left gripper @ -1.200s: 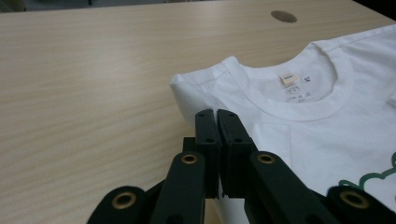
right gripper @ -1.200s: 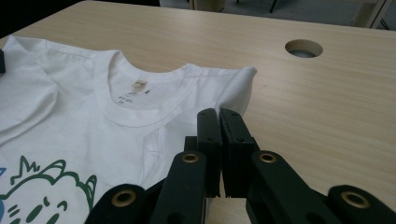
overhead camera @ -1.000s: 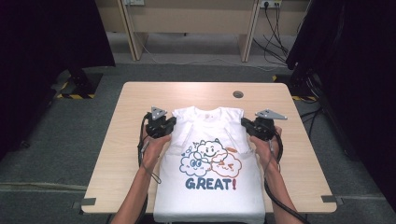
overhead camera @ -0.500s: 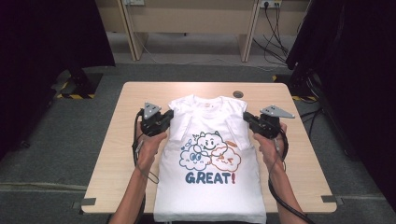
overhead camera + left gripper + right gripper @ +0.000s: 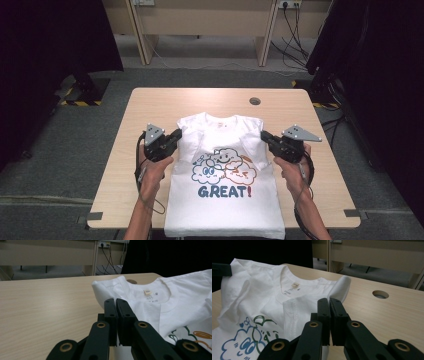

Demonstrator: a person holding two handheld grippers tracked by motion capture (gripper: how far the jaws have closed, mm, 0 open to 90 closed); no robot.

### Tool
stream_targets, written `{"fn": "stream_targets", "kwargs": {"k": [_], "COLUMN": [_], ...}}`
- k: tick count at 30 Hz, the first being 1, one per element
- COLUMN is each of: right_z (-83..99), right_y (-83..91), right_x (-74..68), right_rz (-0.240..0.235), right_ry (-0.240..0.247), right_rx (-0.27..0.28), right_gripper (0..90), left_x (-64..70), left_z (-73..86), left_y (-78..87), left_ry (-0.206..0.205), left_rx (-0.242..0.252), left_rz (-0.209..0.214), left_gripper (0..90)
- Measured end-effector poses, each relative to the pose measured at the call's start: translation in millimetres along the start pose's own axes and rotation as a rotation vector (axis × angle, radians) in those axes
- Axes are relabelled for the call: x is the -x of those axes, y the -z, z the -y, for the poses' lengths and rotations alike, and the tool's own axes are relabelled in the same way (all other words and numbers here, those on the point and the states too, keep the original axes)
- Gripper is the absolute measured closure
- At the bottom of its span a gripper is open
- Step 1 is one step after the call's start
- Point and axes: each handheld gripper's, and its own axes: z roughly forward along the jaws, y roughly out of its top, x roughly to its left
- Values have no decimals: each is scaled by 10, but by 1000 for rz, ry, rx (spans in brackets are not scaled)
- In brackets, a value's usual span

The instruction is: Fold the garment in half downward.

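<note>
- Lying flat on the table (image 5: 150, 107), the white T-shirt (image 5: 227, 200) shows its cloud print and "GREAT!" face up, hem at the near edge.
- Left gripper (image 5: 175, 136) sits at the shirt's left shoulder, jaws pressed together on a fold of the white cloth.
- Right gripper (image 5: 264, 137) mirrors it at the right shoulder, jaws clamped on the folded-in sleeve.
- Both sleeves are tucked inward over the chest.

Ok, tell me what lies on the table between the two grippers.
In the high view, the white T-shirt spans the gap between the left gripper and the right gripper, sleeves folded inward.
</note>
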Motion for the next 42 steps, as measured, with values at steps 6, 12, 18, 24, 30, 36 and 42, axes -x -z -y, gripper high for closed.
{"fn": "stream_targets", "kwargs": {"k": [6, 12, 18, 24, 30, 36, 42], "right_z": [128, 269, 438, 617, 763, 841, 842], "right_y": [90, 214, 307, 349, 391, 403, 412], "right_x": [-83, -165, -277, -341, -371, -350, -311], "right_rz": [-21, -33, -39, -41, -47, -44, -37], "right_ry": [14, 23, 44, 58, 53, 44, 3], "right_rx": [-6, -13, -30, -66, -90, -109, -104], "right_gripper": [876, 875, 875, 874, 872, 853, 752], "left_x": [73, 197, 315, 325, 342, 301, 297], "left_z": [155, 303, 523, 706, 838, 905, 867], "left_y": [138, 340, 454, 564, 685, 727, 691], "left_ry": [-1, -23, -35, -9, -23, 8, 45], "left_rx": [2, 11, -12, -32, -53, -69, -73], "left_rz": [19, 45, 47, 60, 51, 70, 73], "left_gripper": [861, 857, 851, 848, 836, 809, 659]}}
